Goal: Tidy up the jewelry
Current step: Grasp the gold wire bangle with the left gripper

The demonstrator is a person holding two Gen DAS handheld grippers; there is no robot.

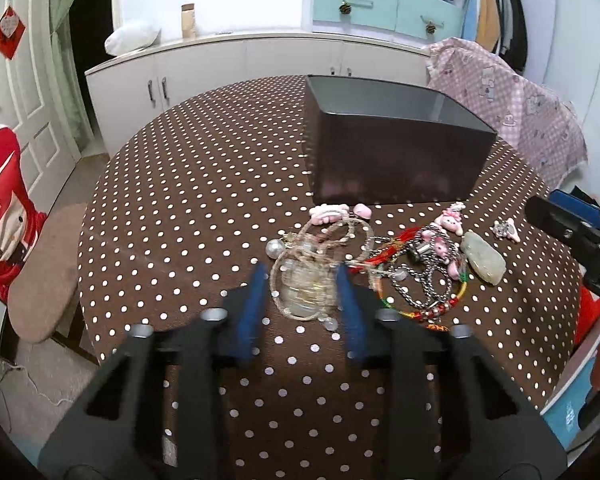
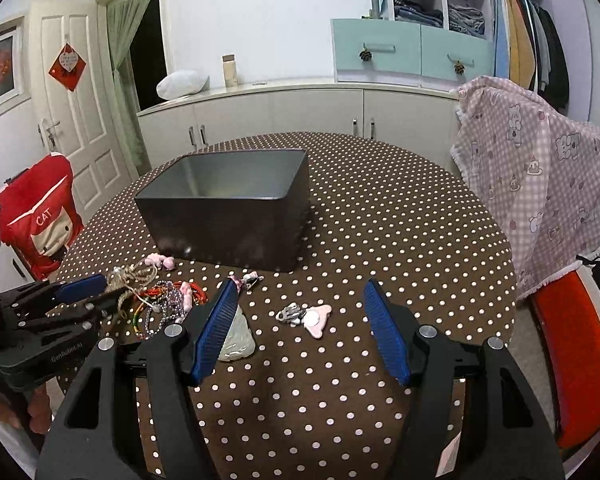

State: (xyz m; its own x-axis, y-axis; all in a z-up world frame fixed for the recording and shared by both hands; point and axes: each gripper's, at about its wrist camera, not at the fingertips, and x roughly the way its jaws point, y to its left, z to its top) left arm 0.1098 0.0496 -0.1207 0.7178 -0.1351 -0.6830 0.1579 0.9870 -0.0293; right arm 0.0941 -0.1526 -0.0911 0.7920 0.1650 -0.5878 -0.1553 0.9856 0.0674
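Observation:
A heap of jewelry lies on the brown polka-dot table (image 1: 204, 184) in front of a dark open box (image 1: 400, 160) (image 2: 228, 232). My left gripper (image 1: 303, 296) (image 2: 100, 292) is shut on a bundle of beige cord bracelets (image 1: 304, 292) (image 2: 134, 278), its blue pads pressing both sides. Right of it lie red cord bracelets (image 1: 396, 246), a metal chain (image 1: 428, 280), pink charms (image 1: 448, 220) and a pale green stone (image 1: 484, 260) (image 2: 240, 340). My right gripper (image 2: 300, 282) is open just above a silver and pink hair clip (image 2: 304, 316), with the stone beside its left finger.
A chair with a red cover (image 1: 0, 200) stands left of the table, and a pink checked cloth (image 2: 540, 168) hangs over a chair at the right. White cabinets (image 2: 300, 112) line the far wall. The table's near edge is close under both grippers.

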